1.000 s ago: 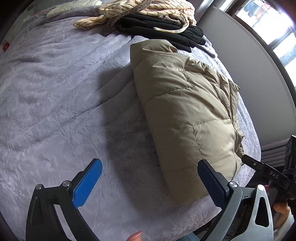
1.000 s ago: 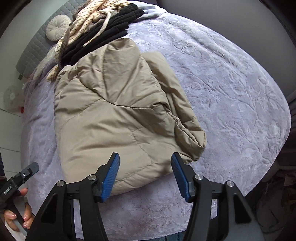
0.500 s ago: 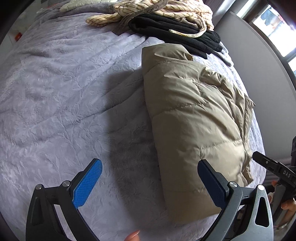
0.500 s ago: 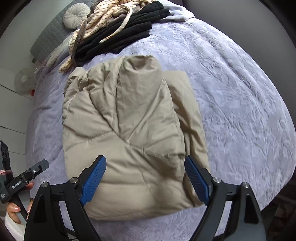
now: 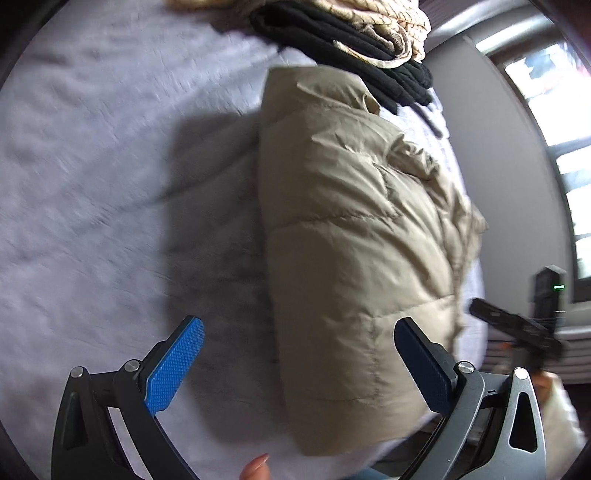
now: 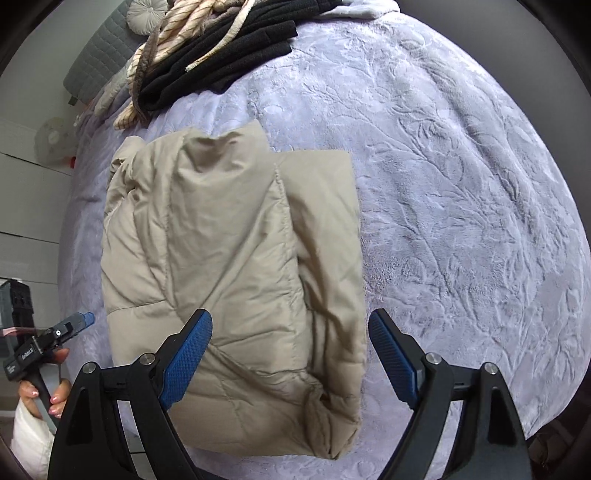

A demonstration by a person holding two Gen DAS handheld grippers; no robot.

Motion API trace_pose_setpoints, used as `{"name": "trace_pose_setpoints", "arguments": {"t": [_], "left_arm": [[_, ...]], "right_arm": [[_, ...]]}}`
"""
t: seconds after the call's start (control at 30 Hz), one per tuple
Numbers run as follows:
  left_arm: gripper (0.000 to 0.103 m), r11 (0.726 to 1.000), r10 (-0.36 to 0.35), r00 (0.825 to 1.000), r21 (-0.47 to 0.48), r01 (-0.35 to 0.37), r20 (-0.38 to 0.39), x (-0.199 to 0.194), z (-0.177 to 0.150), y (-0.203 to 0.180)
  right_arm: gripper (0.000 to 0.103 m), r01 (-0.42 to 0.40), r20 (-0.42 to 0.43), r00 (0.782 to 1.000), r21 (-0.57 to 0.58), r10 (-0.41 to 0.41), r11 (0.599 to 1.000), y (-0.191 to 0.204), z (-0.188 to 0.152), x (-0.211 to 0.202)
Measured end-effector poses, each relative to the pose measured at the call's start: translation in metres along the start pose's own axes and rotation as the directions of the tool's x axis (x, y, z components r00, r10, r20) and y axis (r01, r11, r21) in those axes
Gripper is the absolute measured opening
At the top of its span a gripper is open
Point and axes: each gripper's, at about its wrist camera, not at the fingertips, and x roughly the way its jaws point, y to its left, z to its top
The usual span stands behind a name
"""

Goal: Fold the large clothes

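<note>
Two wrist views, one bed [image 6: 461, 184] filling most of both – lavender embossed bedspread, floral relief sharp in the right view, motion-blurred in the left. Next in size: beige puffer jacket [image 6: 229, 266] lying folded into a rough rectangle on the bedspread near the bed's near edge, quilted seams showing, one narrower flap along its right side in the right view; same jacket [image 5: 351, 240] appears in the left view as a tall padded block casting a shadow to its left. Beyond the jacket, toward the headboard end, a pile of black clothes [image 6: 229, 62] with a cream striped garment [image 6: 173, 33] draped over it, close to the jacket's far end but whether touching cannot be told. Round pale cushion [image 6: 146, 14] at the grey quilted headboard. Left hand-held gripper [image 5: 299, 365] released, blue pads spread wide, left pad over bare bedspread, right pad over the jacket's lower part – nothing pinched. Right hand-held gripper [image 6: 290, 354] also released, jaws wide, straddling the jacket's near right corner without pressing on it. Person's fingers with painted nails wrap the other tool's handle at the lower left of the right view.
</note>
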Motion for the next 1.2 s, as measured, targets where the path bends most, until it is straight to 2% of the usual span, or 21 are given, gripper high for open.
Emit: {"name": "trace_pose_setpoints", "arguments": {"t": [0.07, 0.13, 0.2, 0.3, 0.47, 0.57, 0.63, 0.8, 0.9, 0.97, 1.03, 1.13, 1.2], "left_arm": [[0.103, 0.996, -0.09, 0.995, -0.029, 0.09, -0.029, 0.006, 0.004, 0.006], [0.103, 0.983, -0.177, 0.983, -0.056, 0.174, -0.053, 0.016, 0.008, 0.01], [0.103, 0.971, -0.233, 0.97, -0.064, 0.229, -0.067, 0.025, 0.012, 0.01], [0.103, 0.96, -0.28, 0.956, -0.058, 0.276, -0.091, 0.042, 0.017, 0.005], [0.103, 0.97, -0.242, 0.963, -0.018, 0.241, -0.121, 0.072, 0.023, -0.005], [0.103, 0.962, -0.273, 0.953, -0.049, 0.269, -0.129, 0.09, 0.026, 0.003], [0.103, 0.949, -0.313, 0.941, -0.072, 0.306, -0.13, 0.102, 0.027, 0.009], [0.103, 0.927, -0.372, 0.92, -0.094, 0.362, -0.123, 0.123, 0.028, 0.011], [0.103, 0.923, -0.376, 0.919, -0.132, 0.361, -0.12, 0.131, 0.029, 0.01], [0.103, 0.924, -0.371, 0.92, -0.15, 0.352, -0.125, 0.139, 0.029, 0.005], [0.103, 0.931, -0.35, 0.928, -0.154, 0.33, -0.128, 0.14, 0.028, -0.001], [0.103, 0.949, -0.309, 0.943, -0.109, 0.297, -0.123, 0.136, 0.03, -0.024], [0.1, 0.957, -0.287, 0.952, -0.068, 0.281, -0.109, 0.129, 0.03, -0.04]], "right_arm": [[0.089, -0.024, -0.026, 0.999, -0.007, 0.024, 1.0, -0.005, 0.005, 0.006], [0.089, -0.046, -0.057, 0.997, -0.018, 0.045, 0.999, -0.012, 0.01, 0.015], [0.089, -0.069, -0.089, 0.994, -0.026, 0.066, 0.997, -0.017, 0.016, 0.024], [0.089, -0.115, -0.139, 0.984, -0.032, 0.11, 0.993, -0.026, 0.023, 0.04], [0.089, -0.227, -0.193, 0.957, -0.026, 0.218, 0.974, -0.038, 0.036, 0.066], [0.09, -0.307, -0.231, 0.926, 0.002, 0.299, 0.952, -0.046, 0.043, 0.085], [0.103, -0.346, -0.257, 0.905, 0.017, 0.338, 0.938, -0.051, 0.047, 0.1], [0.103, -0.511, -0.259, 0.818, 0.083, 0.514, 0.856, -0.051, 0.057, 0.124], [0.103, -0.553, -0.25, 0.79, 0.105, 0.561, 0.826, -0.043, 0.062, 0.133], [0.103, -0.551, -0.251, 0.789, 0.114, 0.561, 0.827, -0.037, 0.063, 0.138], [0.103, -0.531, -0.245, 0.801, 0.131, 0.547, 0.837, -0.035, 0.064, 0.139], [0.1, -0.515, -0.242, 0.805, 0.169, 0.542, 0.841, -0.034, 0.063, 0.136], [0.081, -0.53, -0.227, 0.798, 0.176, 0.558, 0.829, -0.033, 0.061, 0.129]]}}
